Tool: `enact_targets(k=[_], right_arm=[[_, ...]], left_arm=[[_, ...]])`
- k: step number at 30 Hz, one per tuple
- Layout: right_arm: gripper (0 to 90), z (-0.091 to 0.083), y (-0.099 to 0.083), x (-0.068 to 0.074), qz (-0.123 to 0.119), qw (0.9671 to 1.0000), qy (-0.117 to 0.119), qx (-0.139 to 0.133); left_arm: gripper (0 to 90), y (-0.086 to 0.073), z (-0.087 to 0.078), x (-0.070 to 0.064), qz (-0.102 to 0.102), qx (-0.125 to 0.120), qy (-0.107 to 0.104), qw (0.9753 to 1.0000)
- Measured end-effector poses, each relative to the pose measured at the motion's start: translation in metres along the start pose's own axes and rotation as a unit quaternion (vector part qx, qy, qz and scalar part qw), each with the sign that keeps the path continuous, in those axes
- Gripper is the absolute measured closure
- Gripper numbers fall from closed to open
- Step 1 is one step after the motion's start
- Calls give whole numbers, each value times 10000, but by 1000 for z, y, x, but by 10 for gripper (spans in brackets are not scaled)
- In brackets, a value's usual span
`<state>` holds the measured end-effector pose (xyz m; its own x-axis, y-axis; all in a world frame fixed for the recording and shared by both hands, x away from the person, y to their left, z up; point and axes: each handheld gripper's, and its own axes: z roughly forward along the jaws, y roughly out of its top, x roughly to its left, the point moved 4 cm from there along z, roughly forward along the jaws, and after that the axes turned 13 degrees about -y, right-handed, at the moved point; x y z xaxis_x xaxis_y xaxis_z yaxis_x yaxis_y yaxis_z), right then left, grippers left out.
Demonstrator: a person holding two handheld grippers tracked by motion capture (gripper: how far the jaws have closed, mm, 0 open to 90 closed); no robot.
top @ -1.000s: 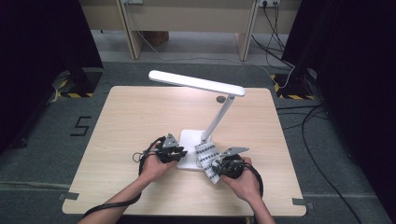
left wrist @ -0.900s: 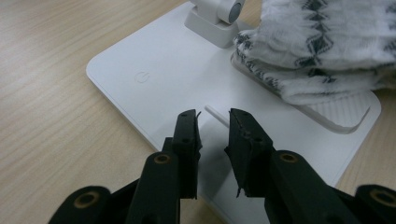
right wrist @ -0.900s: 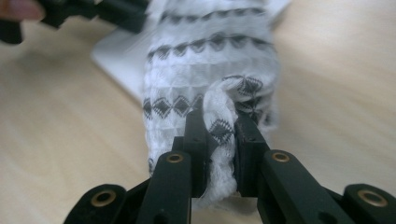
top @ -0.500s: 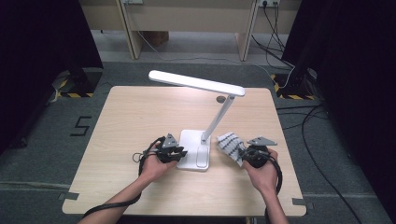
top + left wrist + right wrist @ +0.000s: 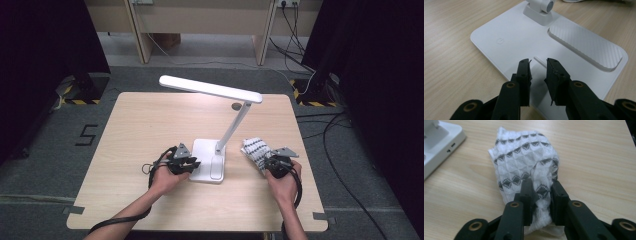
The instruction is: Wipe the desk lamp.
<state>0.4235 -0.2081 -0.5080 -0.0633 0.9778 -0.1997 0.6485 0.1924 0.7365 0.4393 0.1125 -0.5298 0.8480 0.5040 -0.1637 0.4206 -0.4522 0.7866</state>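
A white desk lamp stands mid-table, its flat base (image 5: pixel 206 156) below a slanted arm and a long head (image 5: pixel 210 89). My left gripper (image 5: pixel 189 164) rests at the base's left edge. In the left gripper view its jaws (image 5: pixel 537 68) hover a little apart over the base (image 5: pixel 506 37), holding nothing. To the right of the lamp, my right gripper (image 5: pixel 269 161) is shut on a white cloth with black diamond patterning (image 5: pixel 254 147). In the right gripper view the cloth (image 5: pixel 524 162) lies bunched on the table, a fold pinched in the gripper (image 5: pixel 541 191).
The base has a power symbol (image 5: pixel 499 40), a textured recess (image 5: pixel 586 45) and ports on its side (image 5: pixel 451 147). A small round hole (image 5: pixel 236 106) sits in the wooden table behind the lamp. Cables trail from both grippers toward the table's front edge.
My right gripper has carried the cloth off the lamp base and to the right, onto the table beside the lamp. The left gripper has stayed at the base.
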Motion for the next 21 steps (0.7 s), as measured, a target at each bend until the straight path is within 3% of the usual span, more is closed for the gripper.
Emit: enact_targets(k=[6, 13, 18, 21], right_arm=[[639, 0, -3, -3, 40, 10000, 21, 64], [528, -11, 9, -6, 202, 9996, -21, -211], [544, -23, 25, 0, 183, 9980, 3, -612], [632, -31, 34, 16, 46, 9959, 299, -848]], left_arm=[[726, 0, 0, 0, 1, 8, 1, 10000], [729, 0, 0, 0, -20, 1, -7, 10000], [741, 0, 0, -1, -6, 3, -4, 10000], [744, 1, 0, -1, -9, -4, -7, 10000]])
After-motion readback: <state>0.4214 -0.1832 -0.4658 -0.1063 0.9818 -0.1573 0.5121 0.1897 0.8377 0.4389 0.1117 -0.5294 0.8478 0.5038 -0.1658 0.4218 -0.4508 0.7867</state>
